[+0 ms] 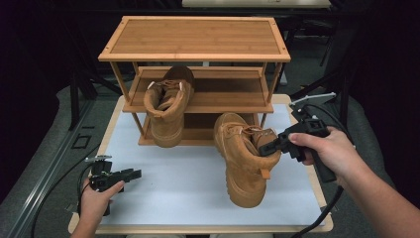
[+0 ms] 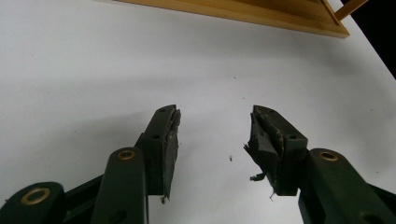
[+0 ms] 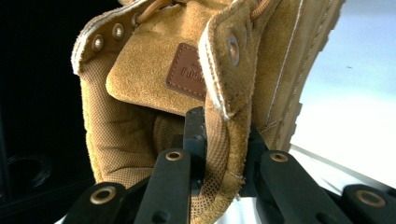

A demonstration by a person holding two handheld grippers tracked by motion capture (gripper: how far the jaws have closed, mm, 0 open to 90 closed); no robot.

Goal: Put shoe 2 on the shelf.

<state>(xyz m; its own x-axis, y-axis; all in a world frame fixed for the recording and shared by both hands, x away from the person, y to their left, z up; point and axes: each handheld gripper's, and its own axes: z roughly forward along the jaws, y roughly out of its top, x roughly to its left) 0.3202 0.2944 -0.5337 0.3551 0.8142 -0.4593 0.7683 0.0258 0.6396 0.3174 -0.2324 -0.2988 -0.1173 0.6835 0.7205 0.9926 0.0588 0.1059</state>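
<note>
The right gripper (image 1: 270,148), black w/ two jaws, held in the person's right hand (image 1: 331,151), is clamped on the collar edge of a tan suede lace-up ankle boot (image 1: 245,161). In the right gripper view one jaw sits inside the boot (image 3: 154,93) against the mesh lining, the other outside on the suede, w/ the collar wall pinched between; a brown leather label on the tongue shows just above the jaws. In the high view the boot hangs tilted off the white table top (image 1: 173,183), lug sole facing the person, toe pointing down toward the near edge, heel up by the gripper. Whether the toe touches the table can't be told.

A second, matching tan suede boot (image 1: 168,106) sits on the middle shelf of the three-tier bamboo shoe rack (image 1: 195,37) at the far side of the table, its toe end sticking out past the shelf's front edge, left of the held boot & apart from it.

The left gripper (image 1: 130,174), also black, is in the left hand (image 1: 96,196) near the table's front-left corner. In the left gripper view its jaws stand apart w/ nothing between them, worn pads (image 2: 170,149) over bare white surface, the rack's bottom rail at the top of that view.
</note>
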